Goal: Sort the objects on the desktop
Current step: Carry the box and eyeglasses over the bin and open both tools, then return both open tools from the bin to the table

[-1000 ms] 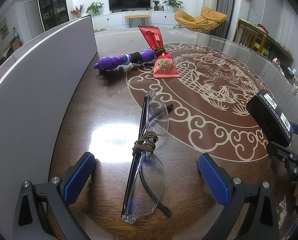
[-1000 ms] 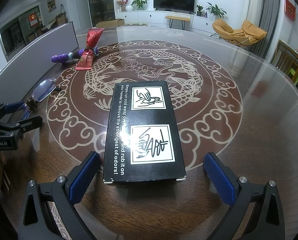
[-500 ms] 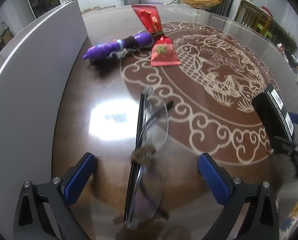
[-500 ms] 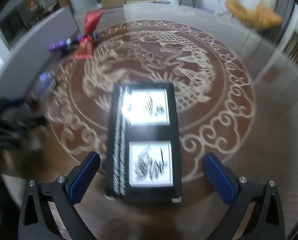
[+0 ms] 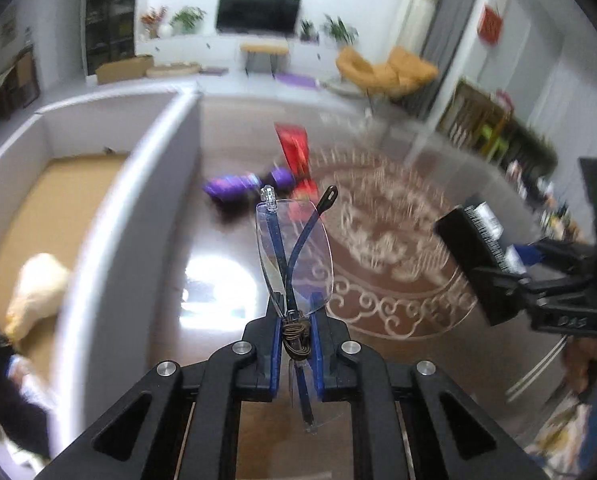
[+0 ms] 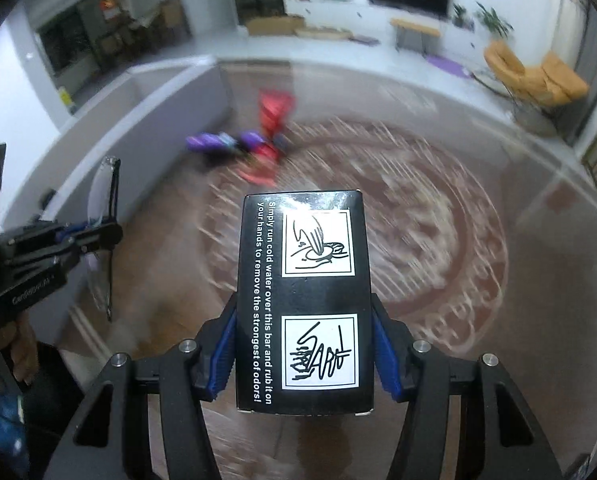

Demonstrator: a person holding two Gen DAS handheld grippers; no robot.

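Observation:
My left gripper (image 5: 295,338) is shut on folded rimless glasses (image 5: 294,256) at their bridge, holding them up above the table. My right gripper (image 6: 304,354) is shut on a black box (image 6: 302,300) with white pictograms, lifted off the table. The box also shows in the left wrist view (image 5: 474,256), and the glasses show in the right wrist view (image 6: 104,216). A purple toy (image 5: 238,186) and a red packet (image 5: 296,156) lie on the table further back.
A grey-walled bin (image 5: 110,216) with a brown floor stands to the left; a cream object (image 5: 34,284) lies inside it. The round brown table (image 6: 478,240) has a pale carp pattern. Chairs and shelves stand beyond the far edge.
Both grippers closed from open: the left on the glasses, the right on the black box. Both have lifted their objects off the table, and the bin's inside has come into view.

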